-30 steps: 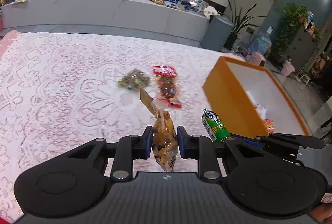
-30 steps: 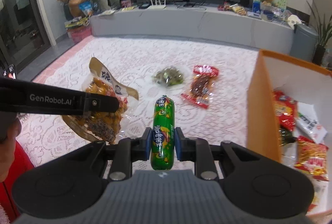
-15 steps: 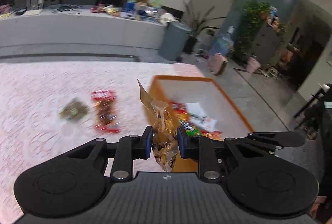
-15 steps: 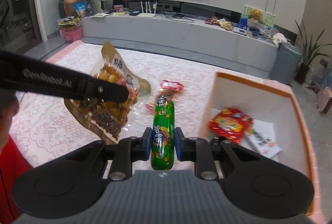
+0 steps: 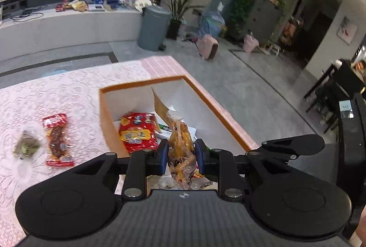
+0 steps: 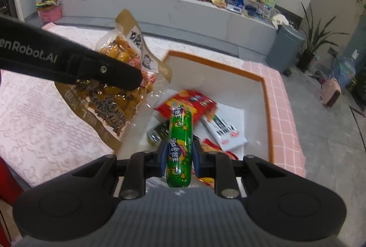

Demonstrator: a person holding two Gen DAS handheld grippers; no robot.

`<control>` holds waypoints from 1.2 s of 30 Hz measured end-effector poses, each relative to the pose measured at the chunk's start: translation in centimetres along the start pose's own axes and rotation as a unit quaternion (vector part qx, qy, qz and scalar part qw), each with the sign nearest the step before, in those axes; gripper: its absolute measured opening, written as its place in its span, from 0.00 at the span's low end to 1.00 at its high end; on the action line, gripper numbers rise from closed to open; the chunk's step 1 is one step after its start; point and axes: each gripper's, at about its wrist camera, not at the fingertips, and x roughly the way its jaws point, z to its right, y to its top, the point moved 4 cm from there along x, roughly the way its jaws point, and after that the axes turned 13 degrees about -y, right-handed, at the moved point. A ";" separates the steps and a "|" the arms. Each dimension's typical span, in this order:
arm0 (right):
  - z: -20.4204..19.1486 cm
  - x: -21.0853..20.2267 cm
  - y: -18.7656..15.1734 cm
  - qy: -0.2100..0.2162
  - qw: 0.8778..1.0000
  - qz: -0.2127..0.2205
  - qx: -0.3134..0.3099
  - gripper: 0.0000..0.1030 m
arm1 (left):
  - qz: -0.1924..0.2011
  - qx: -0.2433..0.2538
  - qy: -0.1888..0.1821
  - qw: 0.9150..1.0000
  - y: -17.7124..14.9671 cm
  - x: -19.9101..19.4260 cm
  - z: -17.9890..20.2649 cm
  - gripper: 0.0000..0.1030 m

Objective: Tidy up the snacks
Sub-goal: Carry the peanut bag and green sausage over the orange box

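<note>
Left gripper [image 5: 180, 156]: clamped on yellow snack bag [image 5: 181, 144], over orange box [image 5: 104, 114]. Right gripper [image 6: 178, 156]: clamped on green sausage [image 6: 179, 144], likewise. Box holds several packs (red pack [image 5: 137, 132] among them). Outstanding, frame left: red jerky pack [image 5: 57, 139], green packet [image 5: 25, 146], on tabletop [image 5: 45, 96].

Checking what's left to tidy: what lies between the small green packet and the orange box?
In the left wrist view, one red meat-snack packet lies between the small green packet and the orange box.

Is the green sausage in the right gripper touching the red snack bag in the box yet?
Cannot tell. In the right wrist view the green sausage, clamped in the right gripper, overlaps the red snack bag in the orange box, but no gap or contact shows.
</note>
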 end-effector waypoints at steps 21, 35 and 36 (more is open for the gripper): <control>2.0 7.6 -3.6 0.004 0.996 -0.090 -0.029 0.20 | -0.143 0.055 0.032 0.988 -1.9 10.4 0.1 0.26; 1.5 10.4 -4.1 0.042 0.990 -0.118 -0.060 0.20 | -0.210 0.058 0.051 0.975 -3.8 12.9 -1.5 0.27; 1.5 10.5 -4.2 0.044 0.990 -0.120 -0.057 0.20 | -0.210 0.059 0.052 0.974 -3.8 12.9 -1.5 0.27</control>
